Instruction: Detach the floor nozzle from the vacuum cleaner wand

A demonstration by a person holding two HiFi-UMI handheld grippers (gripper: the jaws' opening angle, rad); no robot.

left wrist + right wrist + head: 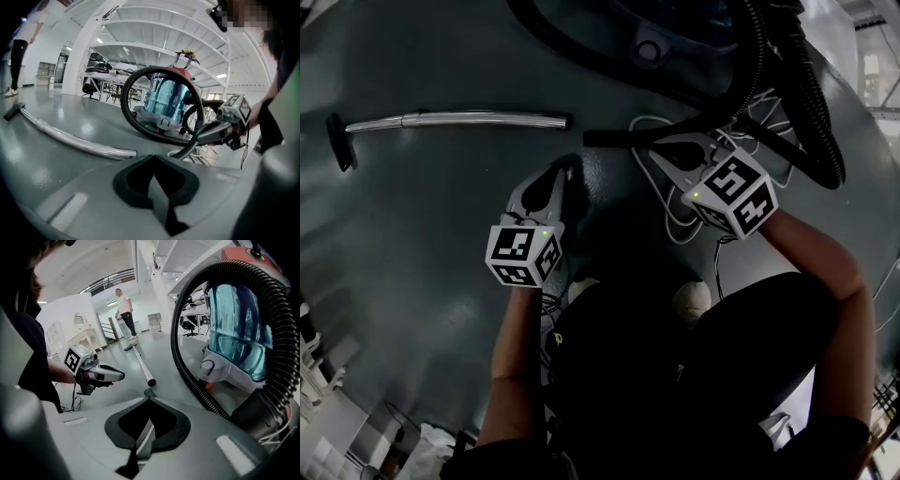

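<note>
wand x1 [459, 120] | L hand-held gripper [562, 178] — closed | R hand-held gripper [664, 157] — closed

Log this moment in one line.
left tool: shut, empty | right tool: shut, beside hose tube | wand: on floor, floor nozzle looks attached

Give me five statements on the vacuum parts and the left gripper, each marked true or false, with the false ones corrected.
1. The metal wand lies flat on the floor. True.
2. The left hand-held gripper clamps the wand. False: its jaws are shut on nothing, and the wand lies apart from it.
3. The hose is black and ribbed. True.
4. The wand's open end is plugged into the hose. False: that end lies free on the floor.
5. The vacuum's dust bin is solid yellow. False: it is see-through blue-green.
</note>
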